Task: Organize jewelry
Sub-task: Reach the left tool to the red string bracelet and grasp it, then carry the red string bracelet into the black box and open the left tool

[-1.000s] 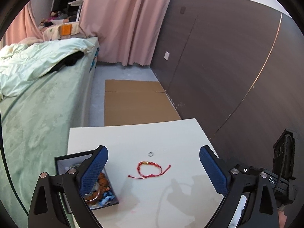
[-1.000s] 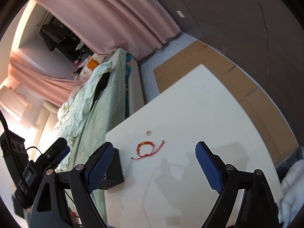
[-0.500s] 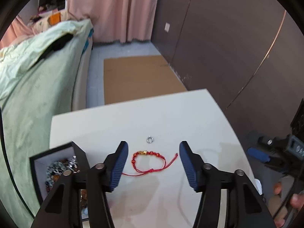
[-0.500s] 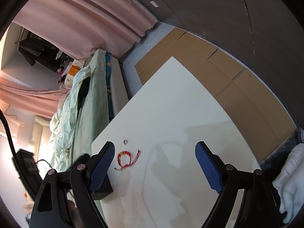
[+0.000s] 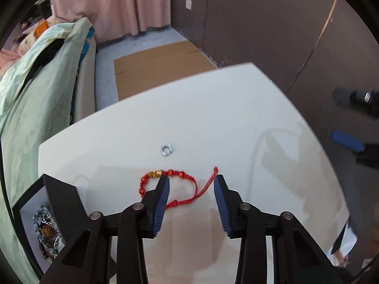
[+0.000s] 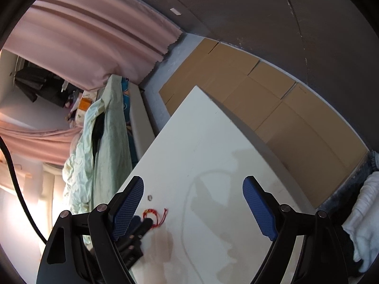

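A red cord bracelet [image 5: 176,172] with a gold bead lies on the white table [image 5: 213,118], and a small silver ring [image 5: 166,149] sits just beyond it. My left gripper [image 5: 191,178] points steeply down over the bracelet. Its jaws are closing, with the bracelet's right loop and cord between them, and the pads are not pressing on it. A black jewelry box [image 5: 59,194] stands open at the left with several pieces inside. My right gripper [image 6: 193,181] hangs open and empty over the table, to the right of the bracelet [image 6: 151,213] and ring [image 6: 150,197].
A bed with a pale green quilt [image 5: 35,99] runs along the table's left side. Flattened cardboard [image 5: 161,64] lies on the floor beyond the table, with a dark panelled wall [image 5: 260,23] to the right and a pink curtain [image 5: 113,4] behind. White cloth [image 6: 364,213] lies at the right edge.
My left gripper has dropped toward the table and tilted downward, and its jaws have narrowed around the bracelet. My right gripper has rolled and shifted a little, still wide open.
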